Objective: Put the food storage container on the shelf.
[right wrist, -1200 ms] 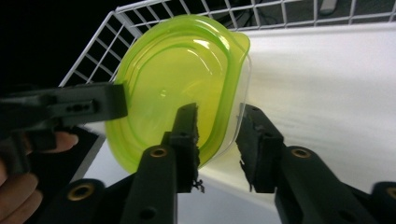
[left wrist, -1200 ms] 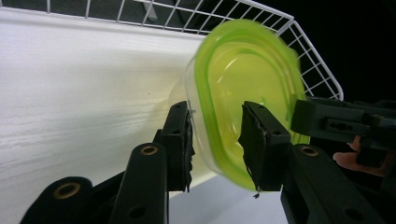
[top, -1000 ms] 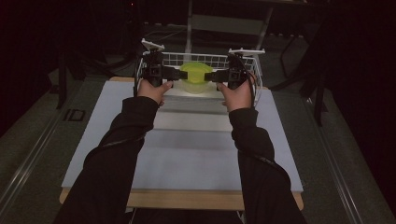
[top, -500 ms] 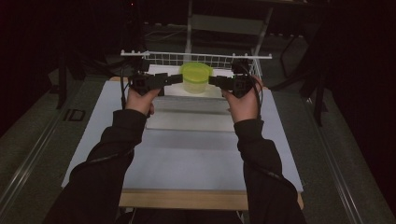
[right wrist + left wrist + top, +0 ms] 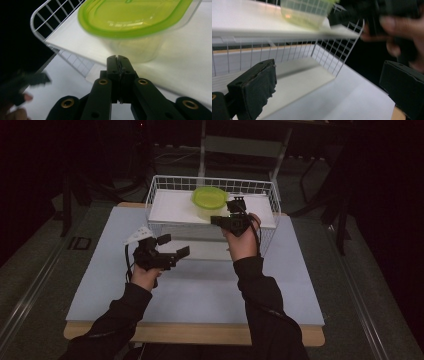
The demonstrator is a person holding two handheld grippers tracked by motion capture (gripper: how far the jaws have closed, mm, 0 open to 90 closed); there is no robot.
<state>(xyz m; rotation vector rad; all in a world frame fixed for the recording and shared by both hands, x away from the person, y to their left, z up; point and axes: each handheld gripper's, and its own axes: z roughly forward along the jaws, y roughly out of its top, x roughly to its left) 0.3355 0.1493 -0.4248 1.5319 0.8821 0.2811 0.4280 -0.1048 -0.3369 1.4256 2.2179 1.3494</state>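
A clear container with a green lid (image 5: 210,197) stands on a white board (image 5: 170,207) that lies across a white wire basket (image 5: 165,181) at the back of the table. My right gripper (image 5: 216,220) sits just in front of the container; its jaws have just been closing and are shut with nothing between them. In the right gripper view its tips (image 5: 117,58) meet below the container (image 5: 132,20). My left gripper (image 5: 175,245) hovers over the table left of the basket's front; its jaws have just been opening and stand open and empty. Its view (image 5: 329,67) faces the basket (image 5: 339,50) and container (image 5: 304,12).
A pale sheet (image 5: 200,290) covers the table, with a wooden edge (image 5: 200,334) along the front. The person's right hand (image 5: 402,27) appears blurred in the left gripper view. Dark floor and furniture legs surround the table.
Both grippers have left the basket's two sides. The left hand dropped toward the near left and spread its jaws. The right one closed and moved in front of the container.
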